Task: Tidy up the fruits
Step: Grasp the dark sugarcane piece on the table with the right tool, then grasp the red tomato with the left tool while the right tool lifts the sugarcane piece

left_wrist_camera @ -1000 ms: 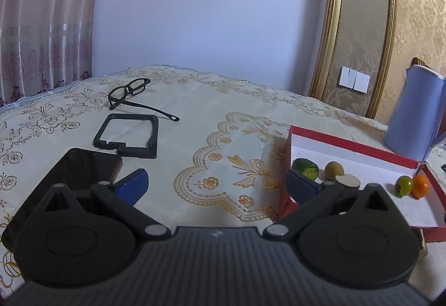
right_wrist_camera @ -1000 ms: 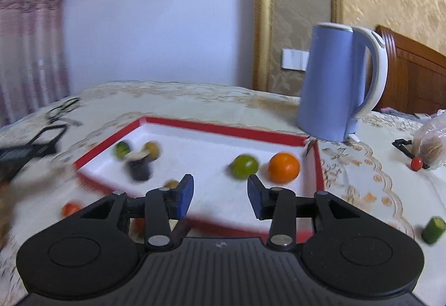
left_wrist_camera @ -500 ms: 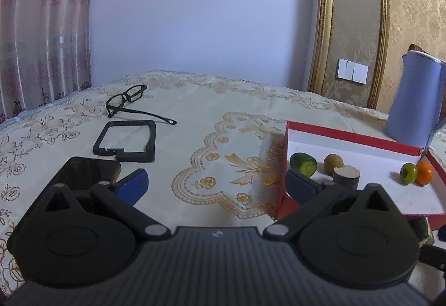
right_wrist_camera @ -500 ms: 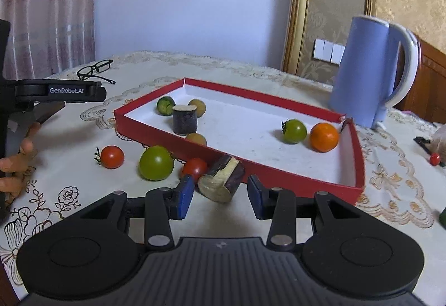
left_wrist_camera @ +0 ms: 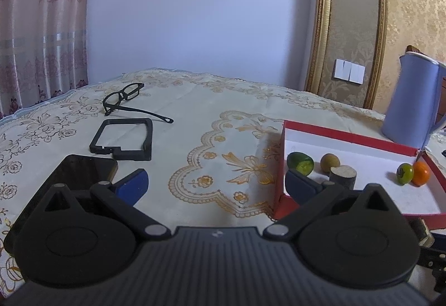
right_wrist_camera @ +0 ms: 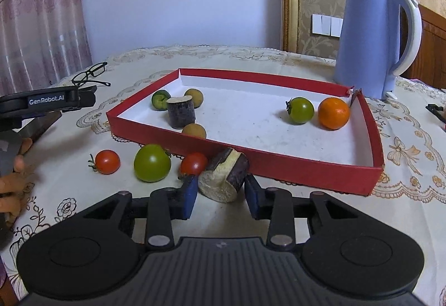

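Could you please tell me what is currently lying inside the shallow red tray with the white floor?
Inside the shallow red tray are an orange citrus fruit, a green tomato, an upright dark sugarcane chunk, a cut green fruit and two tan round fruits; the near wall hides the front floor.

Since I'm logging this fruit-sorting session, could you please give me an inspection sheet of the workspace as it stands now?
Surface: table under a cream embroidered cloth.
Job's things: red tray holds an orange, a green tomato and other pieces; outside lie two red tomatoes, a big green tomato and a sugarcane piece.
Clutter: glasses, black frame, phone.
Grippers: right tool open, fingers either side of the sugarcane piece; left tool open, holding nothing.
Cables: nothing seen.
Surroundings: blue kettle, curtain, wall switch.
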